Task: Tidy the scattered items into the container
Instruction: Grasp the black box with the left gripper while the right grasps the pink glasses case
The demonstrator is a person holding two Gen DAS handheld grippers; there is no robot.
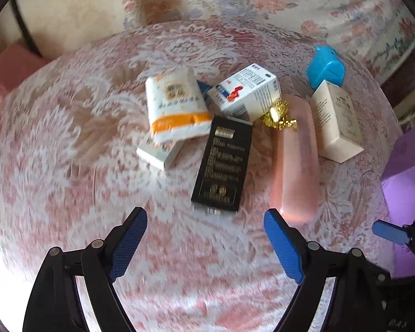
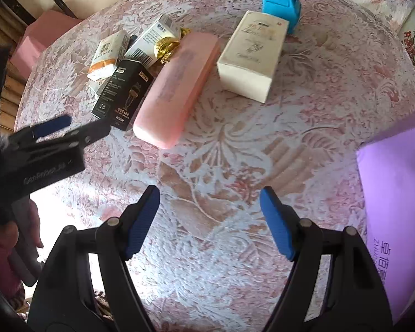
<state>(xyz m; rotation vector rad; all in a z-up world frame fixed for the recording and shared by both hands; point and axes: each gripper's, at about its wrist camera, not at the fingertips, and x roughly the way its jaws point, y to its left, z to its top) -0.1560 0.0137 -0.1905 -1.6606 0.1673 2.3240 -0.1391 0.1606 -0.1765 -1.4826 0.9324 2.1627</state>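
1. Left gripper [image 1: 206, 244]: jaws wide apart, holding nothing, above desk [image 1: 69, 138].
2. Right gripper [image 2: 210, 221]: jaws wide apart, holding nothing.
3. Black box [image 1: 222, 166] at left gripper's 12 o'clock; pink case [image 1: 296, 160] at 1 o'clock.
4. Purple container [image 2: 395, 193] at right gripper's 3 o'clock.

My two wrist views look down past spread fingers from near above; both share the pink case [image 1: 294, 163] [image 2: 174, 88] ahead.

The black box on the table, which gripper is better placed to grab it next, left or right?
Left. The left gripper is open with the black box straight ahead between its fingers. The right gripper faces bare tablecloth, with the box off to its left.
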